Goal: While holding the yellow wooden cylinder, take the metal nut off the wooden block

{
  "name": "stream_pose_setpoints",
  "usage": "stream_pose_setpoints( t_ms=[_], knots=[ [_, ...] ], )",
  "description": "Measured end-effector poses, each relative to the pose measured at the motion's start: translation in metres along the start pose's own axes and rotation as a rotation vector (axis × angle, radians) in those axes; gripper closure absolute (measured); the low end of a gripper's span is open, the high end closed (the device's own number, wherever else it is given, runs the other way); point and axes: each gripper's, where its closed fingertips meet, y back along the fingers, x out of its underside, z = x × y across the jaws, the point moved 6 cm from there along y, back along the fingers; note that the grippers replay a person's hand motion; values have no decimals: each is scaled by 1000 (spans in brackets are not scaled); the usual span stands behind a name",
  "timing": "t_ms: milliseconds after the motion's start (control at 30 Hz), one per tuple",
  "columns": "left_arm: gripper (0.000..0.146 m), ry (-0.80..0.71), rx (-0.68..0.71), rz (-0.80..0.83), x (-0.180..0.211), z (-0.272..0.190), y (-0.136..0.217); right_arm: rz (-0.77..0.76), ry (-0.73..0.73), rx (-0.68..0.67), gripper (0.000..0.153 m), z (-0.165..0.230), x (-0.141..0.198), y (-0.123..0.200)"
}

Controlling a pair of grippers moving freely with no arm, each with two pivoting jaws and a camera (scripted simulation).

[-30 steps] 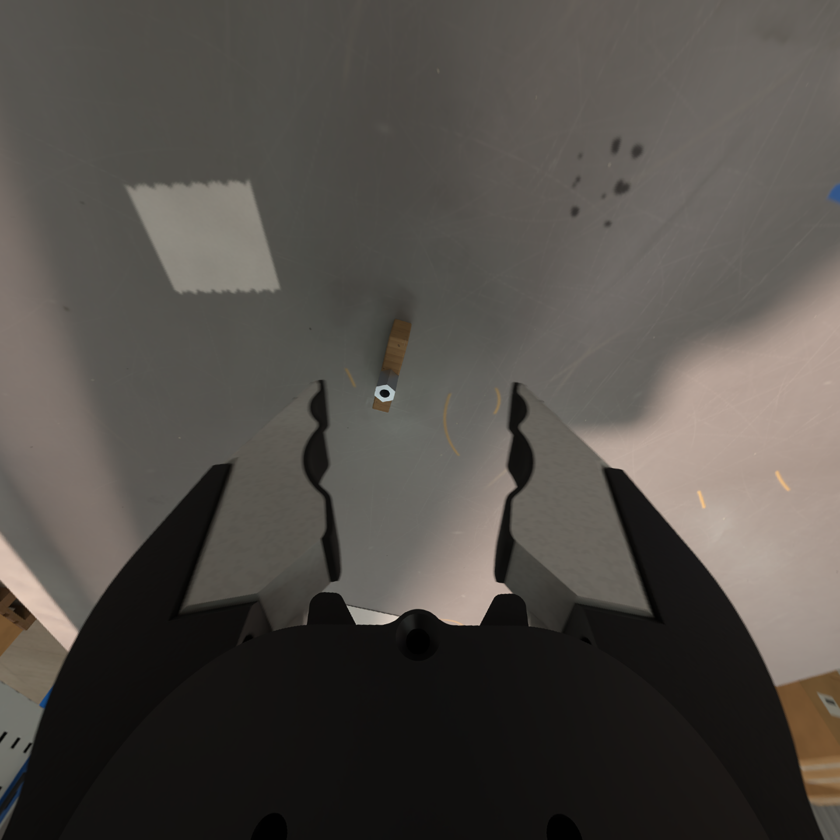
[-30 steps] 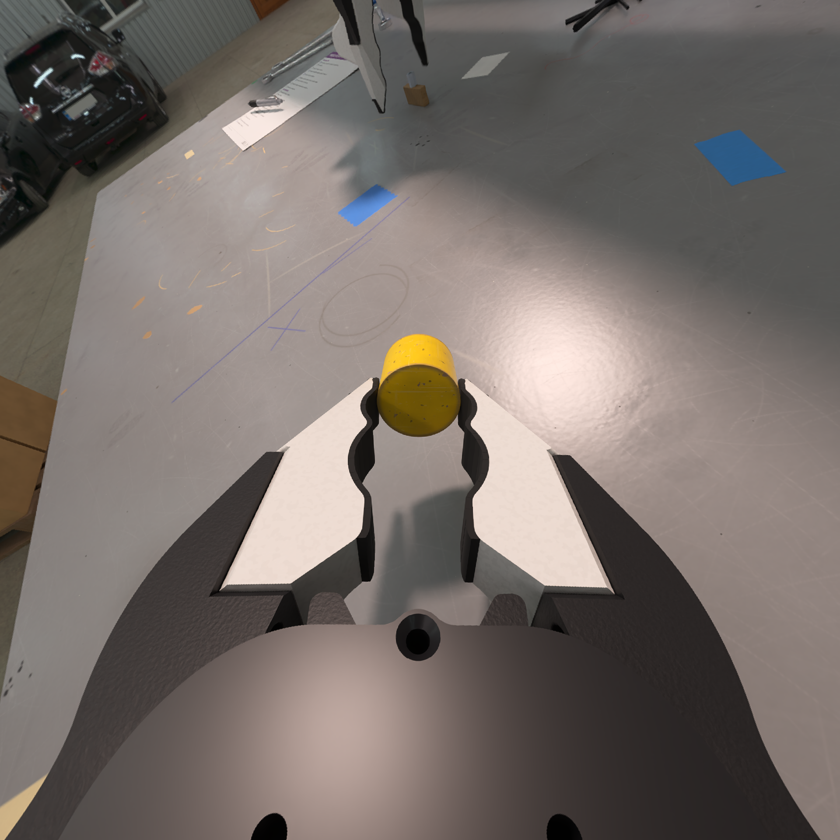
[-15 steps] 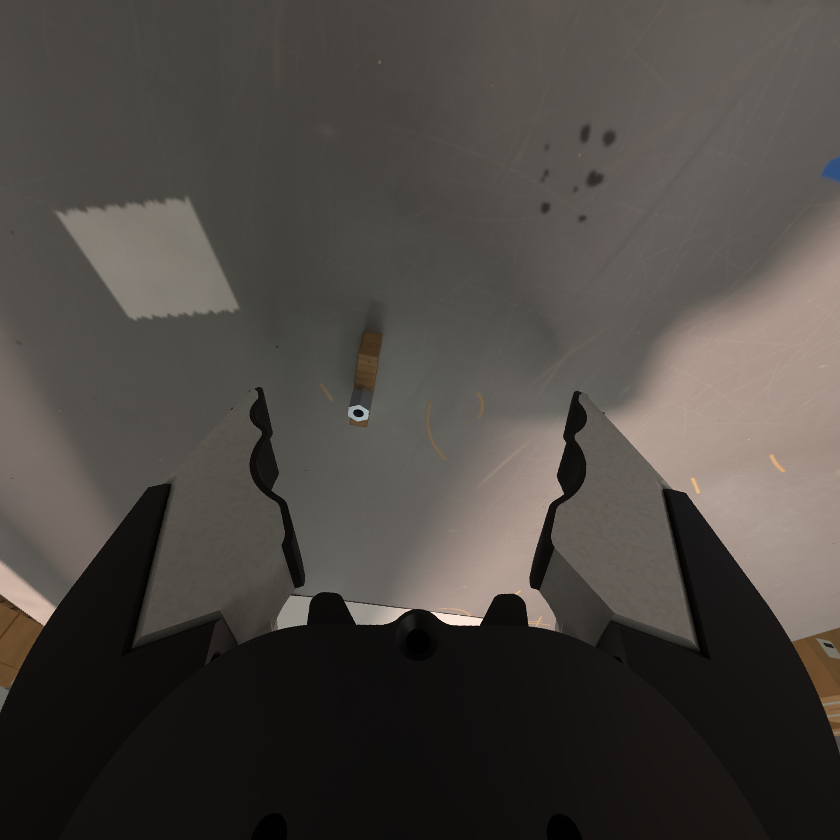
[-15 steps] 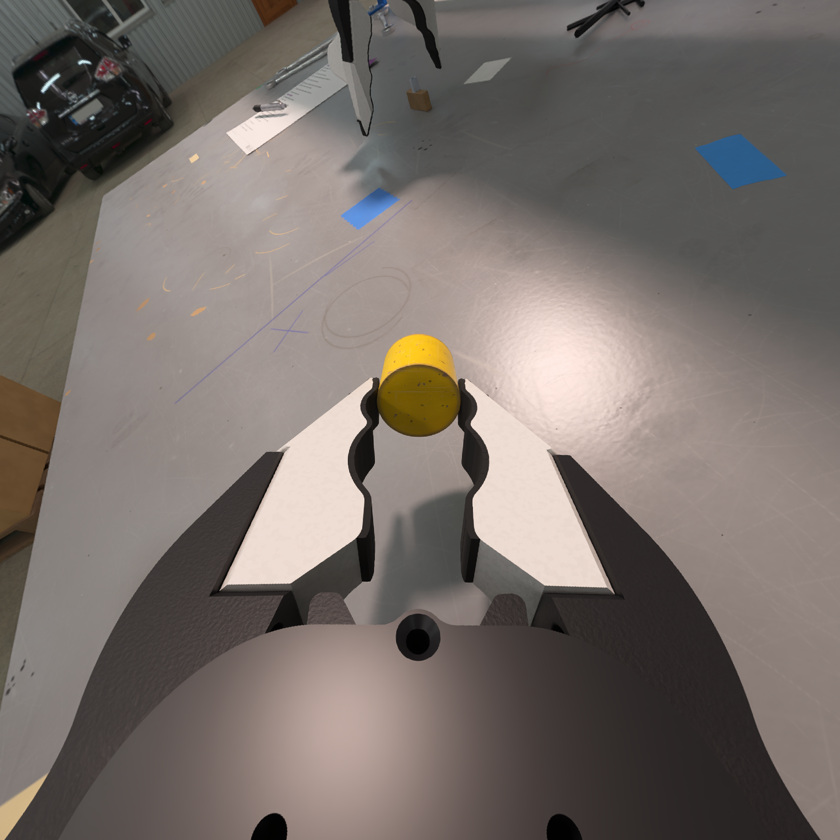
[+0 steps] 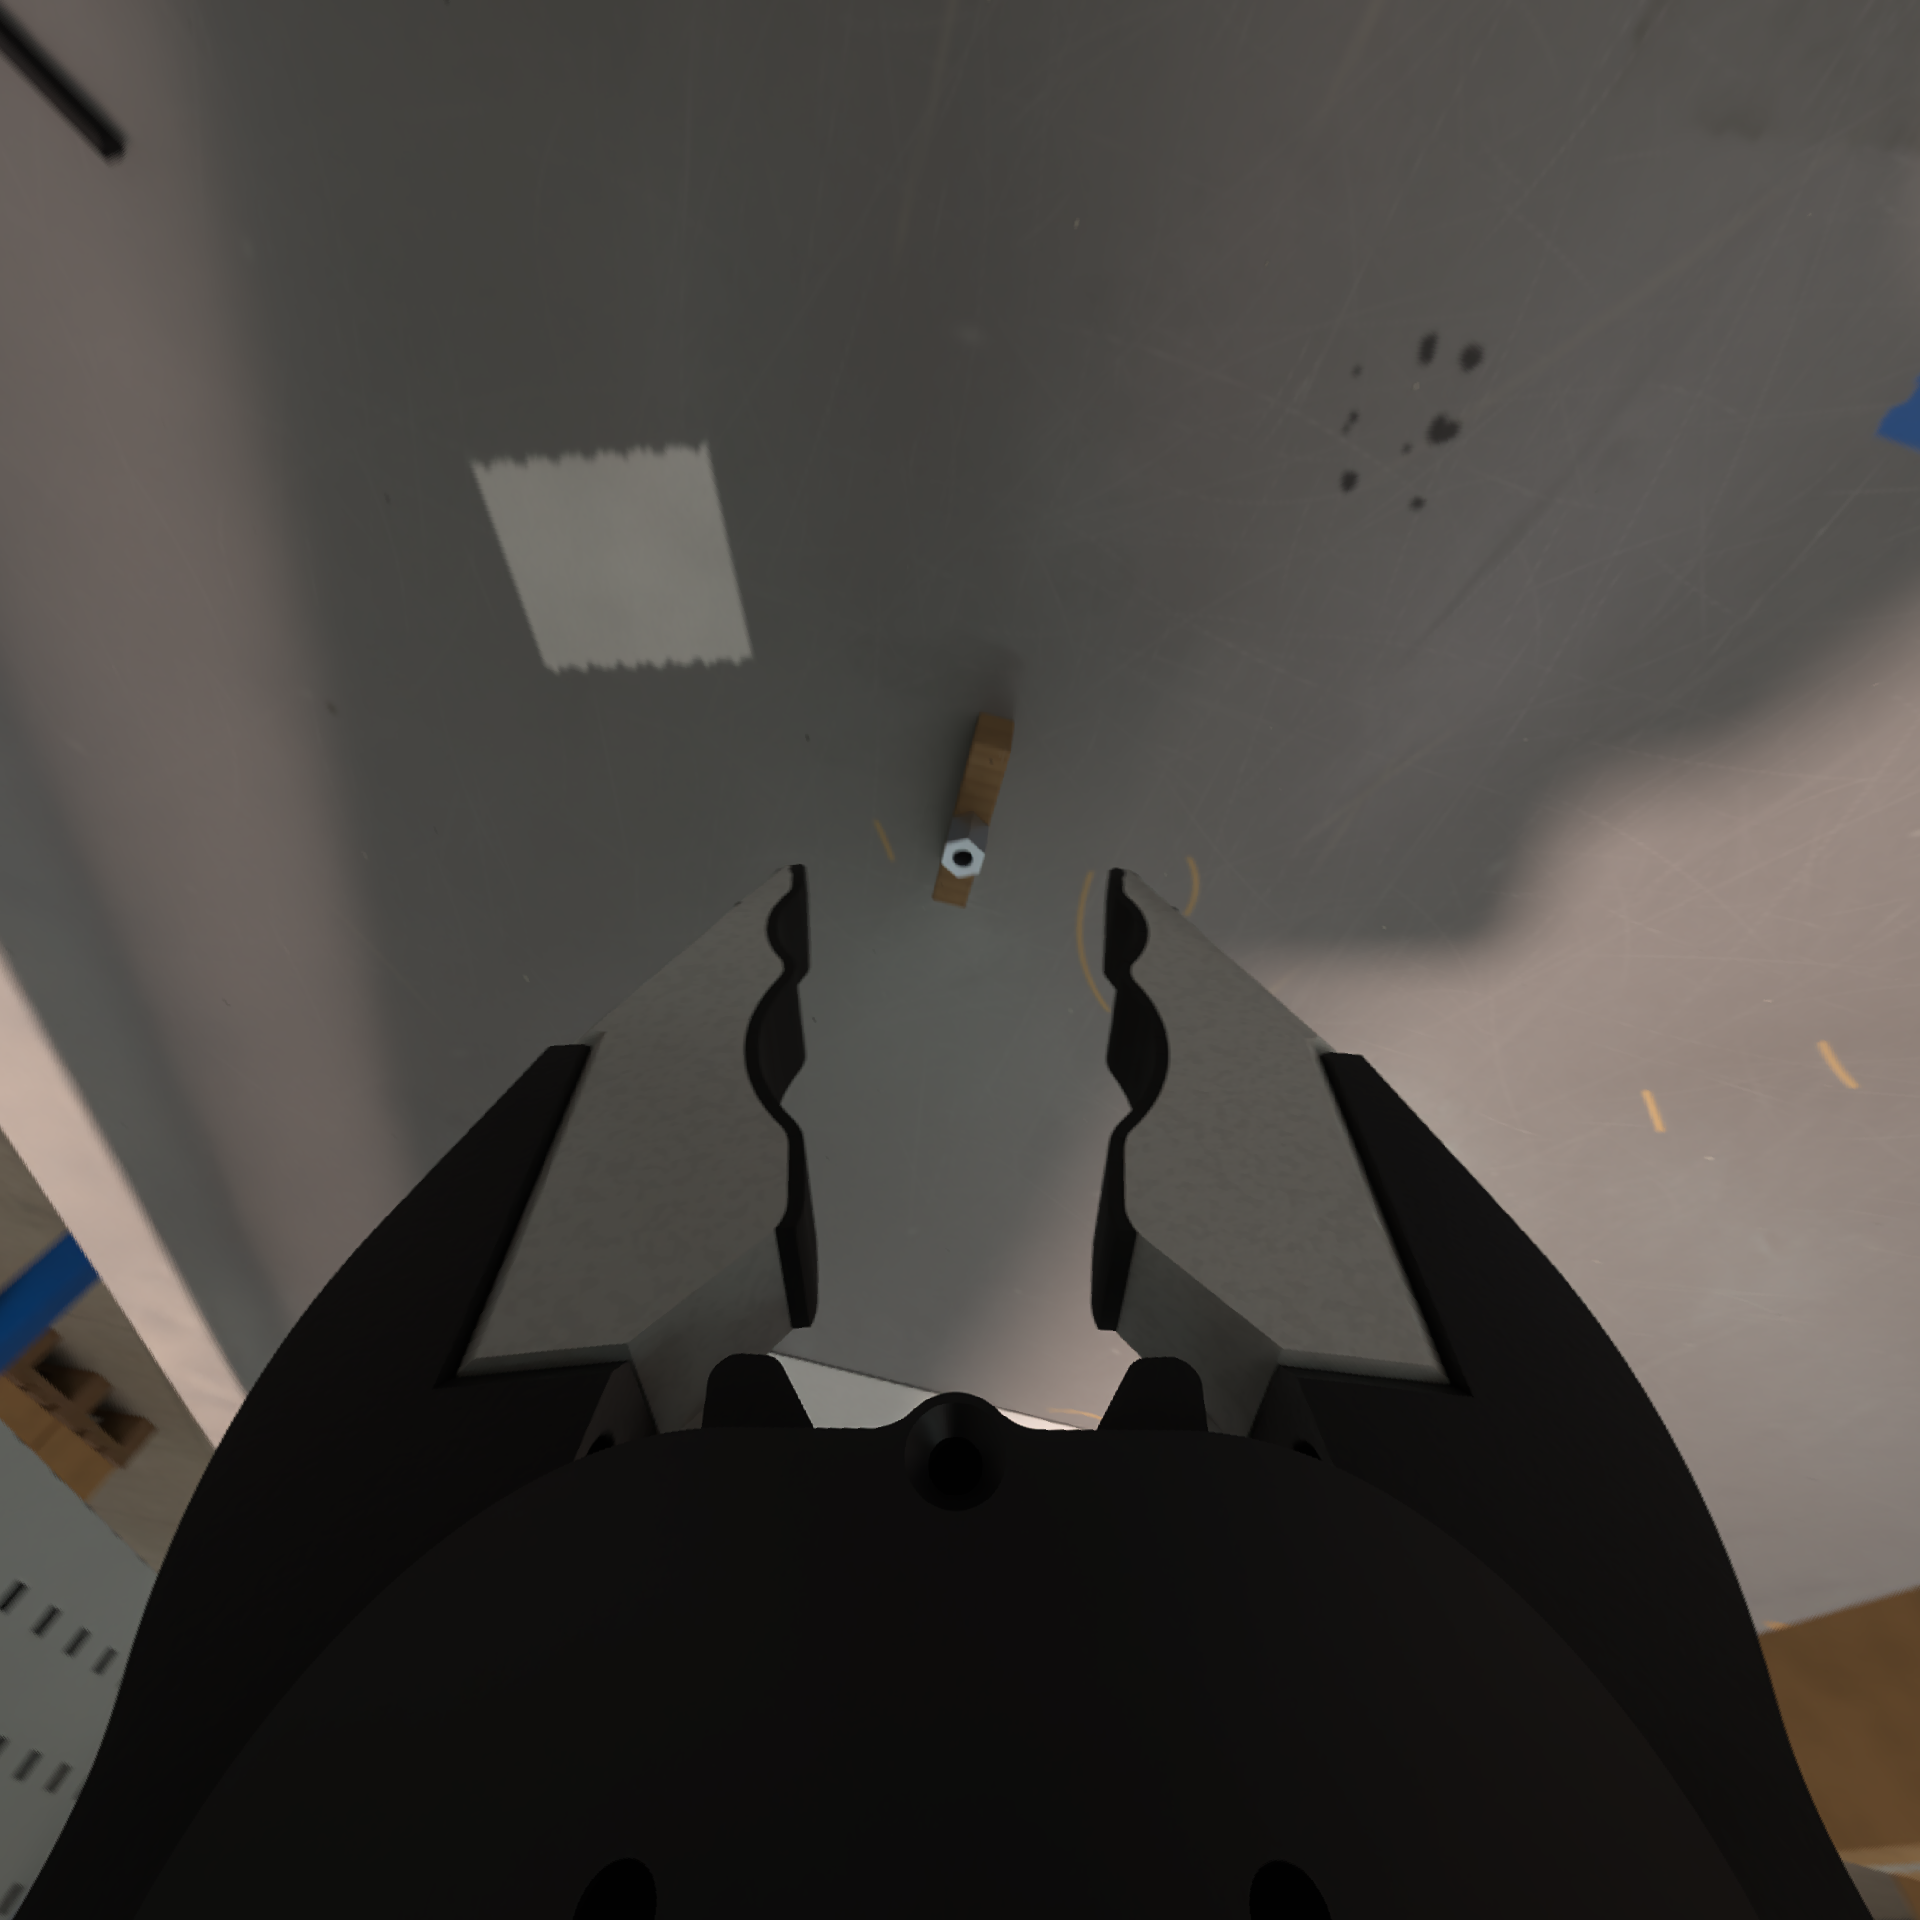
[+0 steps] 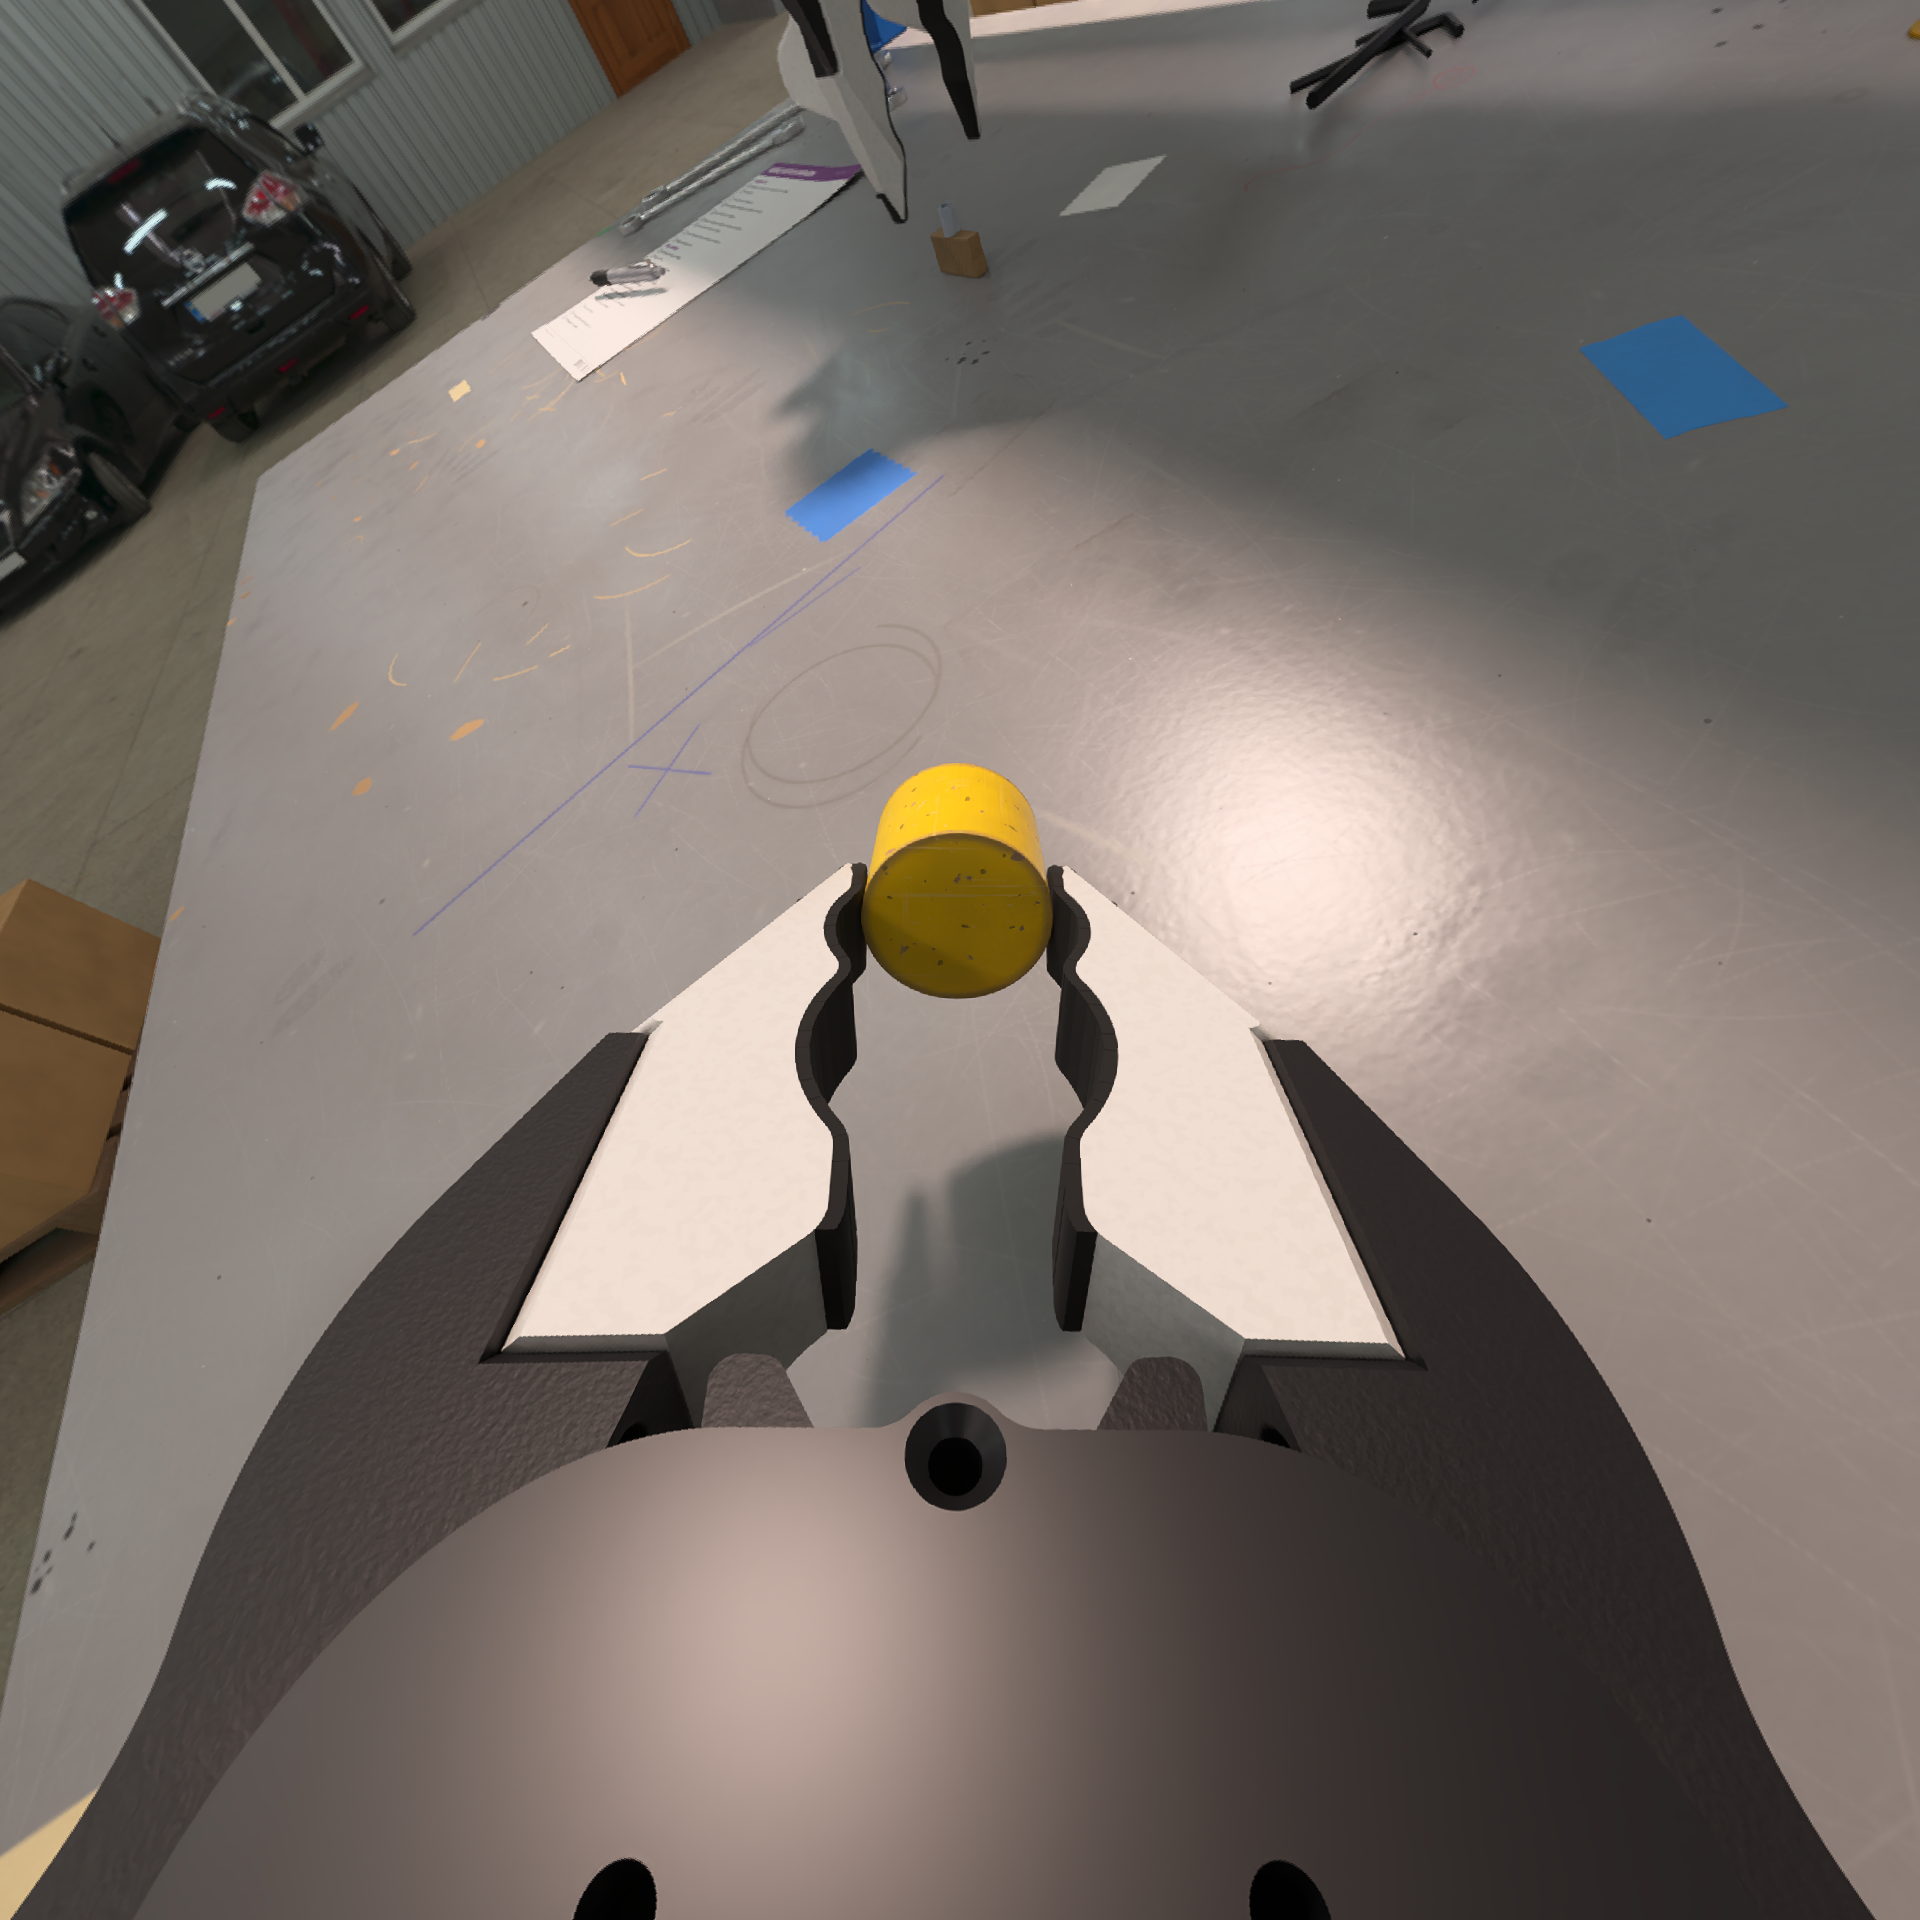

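Note:
In the left wrist view I look straight down on a small wooden block (image 5: 984, 774) with a silver metal nut (image 5: 963, 855) on its top. My left gripper (image 5: 953, 883) hangs well above it, open and empty. In the right wrist view my right gripper (image 6: 956, 894) is shut on the yellow wooden cylinder (image 6: 954, 883), held above the grey table. The block (image 6: 958, 250) with the nut (image 6: 947, 217) shows far off, under the left gripper (image 6: 902, 145).
The grey table (image 6: 1351, 675) carries blue tape patches (image 6: 850, 494) (image 6: 1678, 374), a pale tape patch (image 5: 615, 561), a white sheet (image 6: 686, 260) and black rods (image 6: 1371, 47) at the back. Cardboard boxes (image 6: 52, 1049) and parked cars (image 6: 208, 260) stand off its left edge.
My left gripper opened wide half a second ago and has narrowed again, staying above the block. My right gripper still holds the cylinder and has drawn slightly nearer the block.

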Motion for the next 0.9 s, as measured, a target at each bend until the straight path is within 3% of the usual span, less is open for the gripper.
stream_pose_setpoints(
  t_ms=[233,400,567,900],
  knots=[
    [117,-124,-70,30,-7,5,-17,-9,0,3,118,0,0,1],
    [118,-156,-40,58,-4,4,-19,-13,1,5,118,0,-1,1],
    [116,-188,-64,-23,-5,0,-22,-15,-1,6,118,0,-1,2],
    [125,-225,-64,-6,-5,-3,-27,-16,1,6,118,0,-1,2]
  ],
)
